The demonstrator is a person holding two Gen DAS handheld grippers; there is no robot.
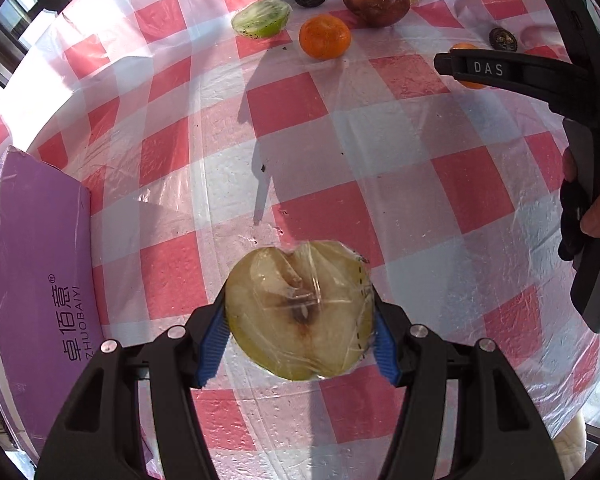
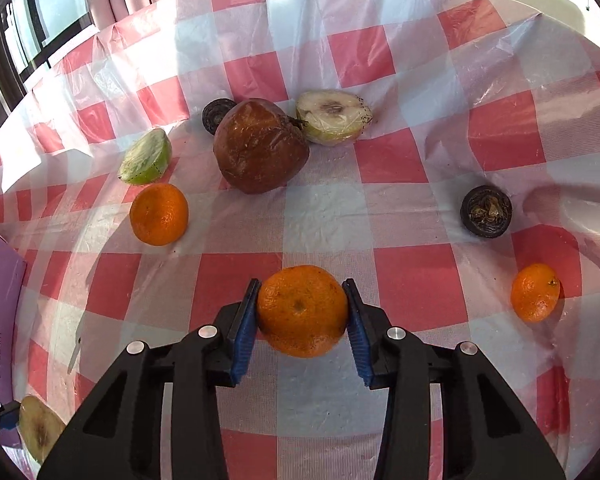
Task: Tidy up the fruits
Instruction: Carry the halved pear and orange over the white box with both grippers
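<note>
Two grips at once: each gripper carries one fruit above the checked tablecloth (image 2: 324, 208).
Left gripper (image 1: 300, 316): jaws clenched on a wrapped apple half (image 1: 300, 312), cut face toward the camera, the blue pads (image 1: 212, 344) pressing its two sides.
Right gripper (image 2: 302, 314): jaws clamped on a mandarin (image 2: 302, 312), pads on its flanks; whether it sits on the cloth or just above cannot be told.
Purple box (image 1: 40, 280): lies at the left edge of the tabletop, close to the left gripper; seemingly the likely place for sorted fruit, though its opening is not visible.
Far side of the tabletop: a brown bruised apple (image 2: 260, 146) touching a second wrapped apple half (image 2: 334, 116), a wrapped green wedge (image 2: 146, 158), a loose mandarin (image 2: 159, 214) and a dark dried fruit (image 2: 218, 114) behind the brown apple.
Right side of the tabletop: another dark dried fruit (image 2: 486, 211) and a third mandarin (image 2: 535, 298), well apart from the rest.
Step in hand: probably carrying each held fruit to join its own kind.
Doing it well: squeeze the apple half only enough to hold, since the film is slippery and the flesh soft; keep the mandarin level so it does not roll out between the pads; lower each fruit until it rests before releasing; keep the two grippers apart.
</note>
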